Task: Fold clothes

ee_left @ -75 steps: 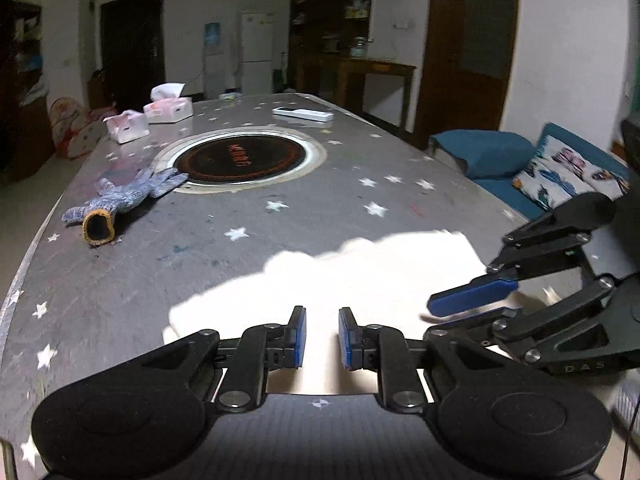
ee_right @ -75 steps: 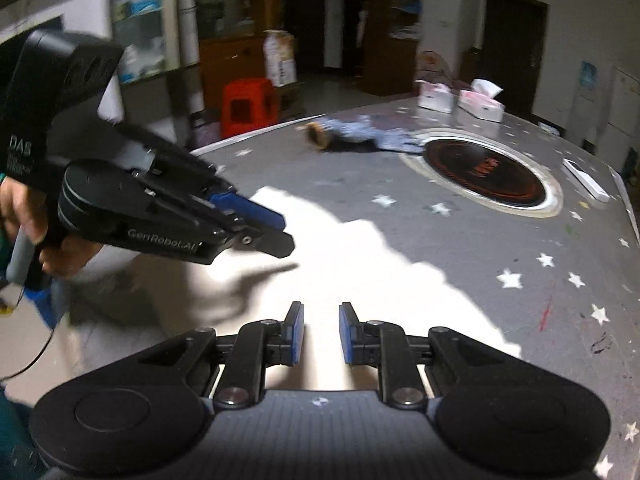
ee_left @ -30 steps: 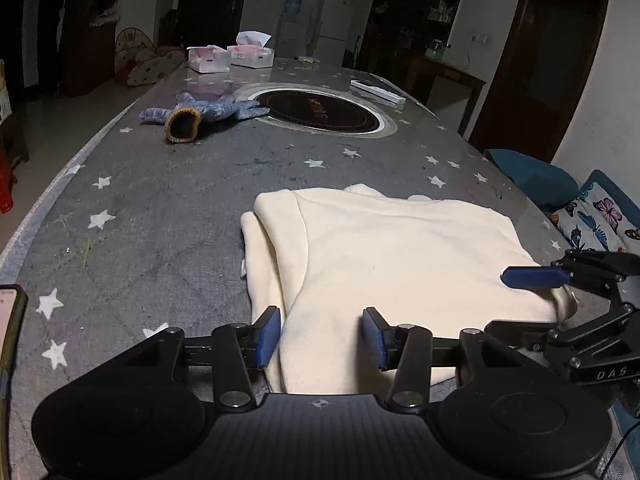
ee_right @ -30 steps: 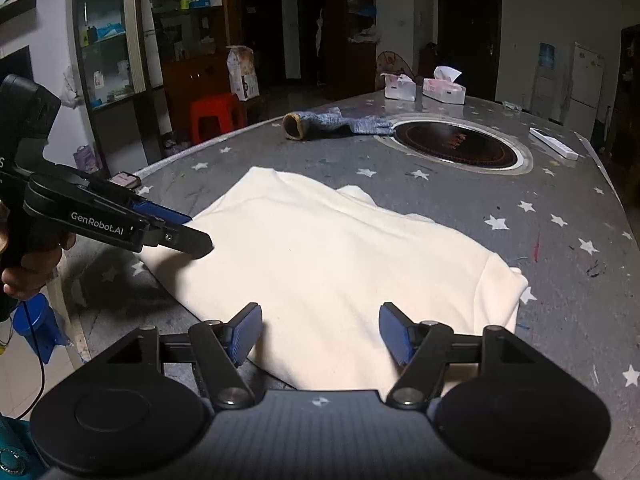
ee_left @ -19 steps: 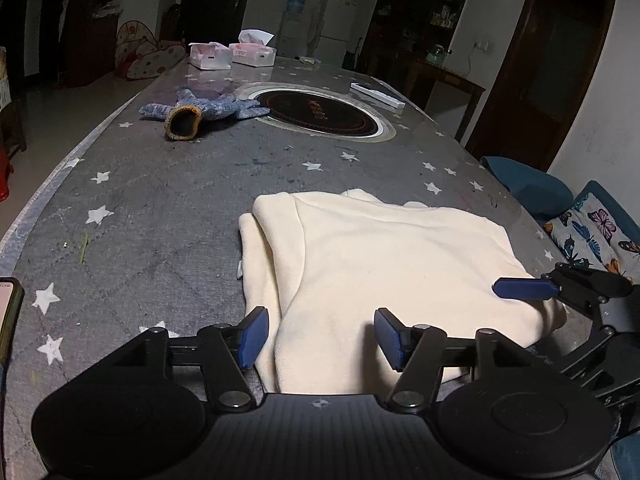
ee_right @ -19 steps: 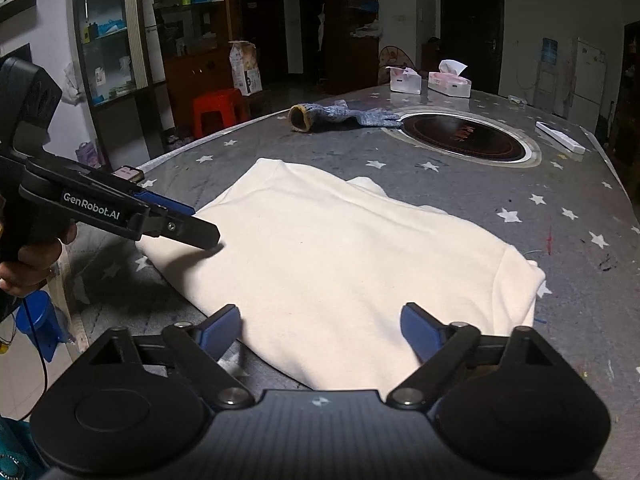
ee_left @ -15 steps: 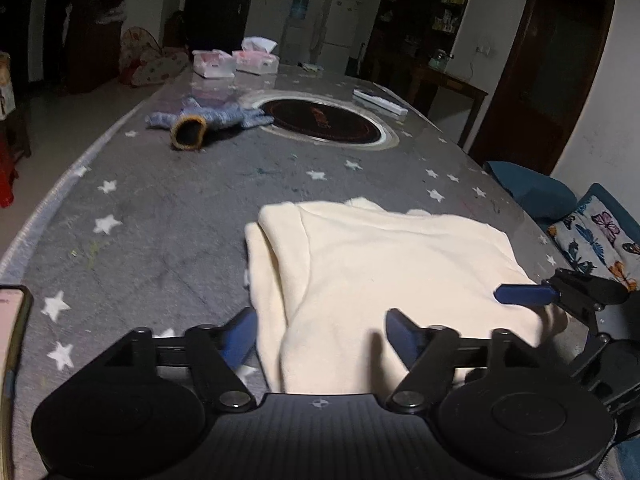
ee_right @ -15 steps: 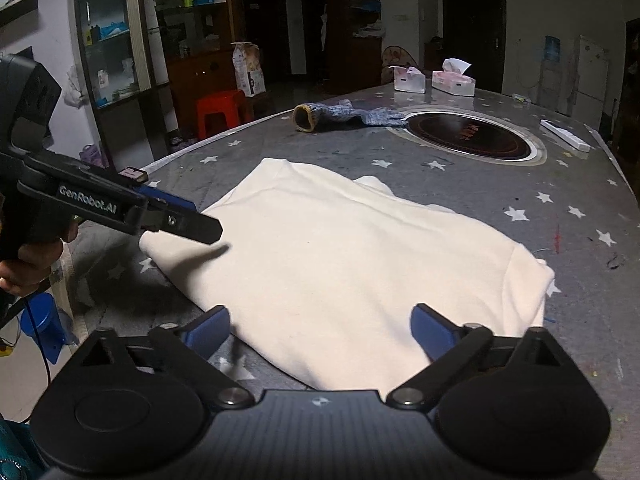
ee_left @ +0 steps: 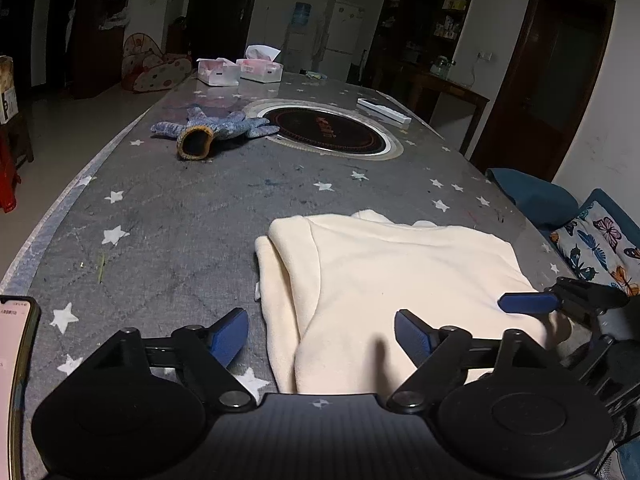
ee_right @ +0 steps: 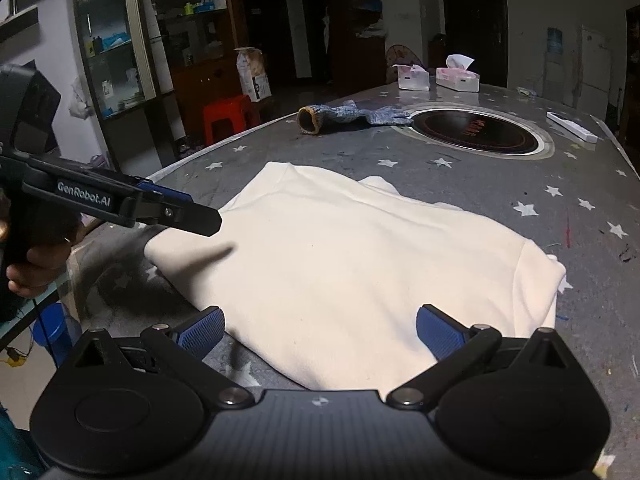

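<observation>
Left wrist view: your left claw [ee_left: 321, 334] is released, its blue pads spread wide above the near edge of the cream garment [ee_left: 400, 280]. The garment lies folded on the grey starred worktop [ee_left: 180, 208], a thick fold running down its left side. Your right claw [ee_left: 532, 303] reaches in from the right, one blue tip over the garment's right corner; from here you cannot tell whether it touches the cloth. A phone [ee_left: 14, 368] lies at the worktop's near left edge. Farther back sit a knit glove [ee_left: 212, 130], a round cooktop [ee_left: 328, 132], two tissue boxes [ee_left: 240, 70] and a white remote [ee_left: 383, 110].

Right wrist view: your right claw [ee_right: 322, 330] is released too, pads wide apart over the garment's [ee_right: 360, 256] near edge. Your left claw [ee_right: 192, 216] comes in from the left, held in a hand [ee_right: 36, 268], its tip above the garment's left corner and casting a shadow on it. The glove [ee_right: 348, 117] and cooktop [ee_right: 474, 132] lie beyond.
</observation>
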Demonstrator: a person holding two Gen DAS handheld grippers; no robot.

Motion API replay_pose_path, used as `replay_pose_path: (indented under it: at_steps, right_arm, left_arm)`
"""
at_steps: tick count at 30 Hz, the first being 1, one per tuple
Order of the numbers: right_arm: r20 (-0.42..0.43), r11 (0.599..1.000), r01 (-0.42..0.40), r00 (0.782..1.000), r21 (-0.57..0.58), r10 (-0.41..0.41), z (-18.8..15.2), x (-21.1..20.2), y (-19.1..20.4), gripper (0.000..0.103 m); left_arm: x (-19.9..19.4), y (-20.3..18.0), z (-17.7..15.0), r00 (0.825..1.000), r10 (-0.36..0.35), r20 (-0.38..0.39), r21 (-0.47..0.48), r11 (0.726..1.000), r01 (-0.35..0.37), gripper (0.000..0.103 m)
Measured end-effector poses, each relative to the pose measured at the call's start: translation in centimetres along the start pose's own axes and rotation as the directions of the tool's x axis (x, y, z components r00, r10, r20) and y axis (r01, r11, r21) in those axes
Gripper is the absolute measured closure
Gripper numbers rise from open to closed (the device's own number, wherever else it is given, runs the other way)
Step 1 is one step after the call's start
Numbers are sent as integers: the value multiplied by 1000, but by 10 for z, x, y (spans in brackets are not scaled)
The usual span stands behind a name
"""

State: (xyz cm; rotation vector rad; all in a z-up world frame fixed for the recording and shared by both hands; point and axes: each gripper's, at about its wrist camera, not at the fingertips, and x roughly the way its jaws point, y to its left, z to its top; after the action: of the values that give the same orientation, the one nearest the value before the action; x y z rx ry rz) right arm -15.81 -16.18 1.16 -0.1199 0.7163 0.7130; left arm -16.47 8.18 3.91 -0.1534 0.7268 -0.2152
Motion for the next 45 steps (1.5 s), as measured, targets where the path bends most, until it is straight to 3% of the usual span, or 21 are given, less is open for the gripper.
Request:
replay_pose_path:
  at_steps: [8, 17, 24, 31, 40, 45]
  right_arm:
    - [35, 994, 99, 994, 56, -101, 30, 1, -30, 0]
    - [-52, 972, 140, 990, 190, -132, 39, 29, -81, 0]
    - [-49, 974, 152, 988, 165, -146, 46, 28, -78, 0]
    - [-73, 975, 171, 984, 141, -162, 44, 35, -78, 0]
    - [-1, 993, 114, 993, 13, -114, 49, 18, -39, 0]
    - [11, 995, 55, 998, -82, -55, 45, 13, -2, 0]
  left_arm:
    - [9, 3, 14, 1000, 18, 0, 17, 1000, -18, 14]
    - [34, 6, 30, 998, 66, -21, 8, 998, -66, 14]
    - [56, 12, 39, 991, 124, -42, -7, 992, -124, 21]
    - [76, 18, 48, 982, 176, -64, -23, 984, -178, 21]
    - [44, 32, 53, 987, 159, -25, -82, 984, -160, 18]
    - [30, 35, 45, 983, 184, -21, -78, 980, -185, 8]
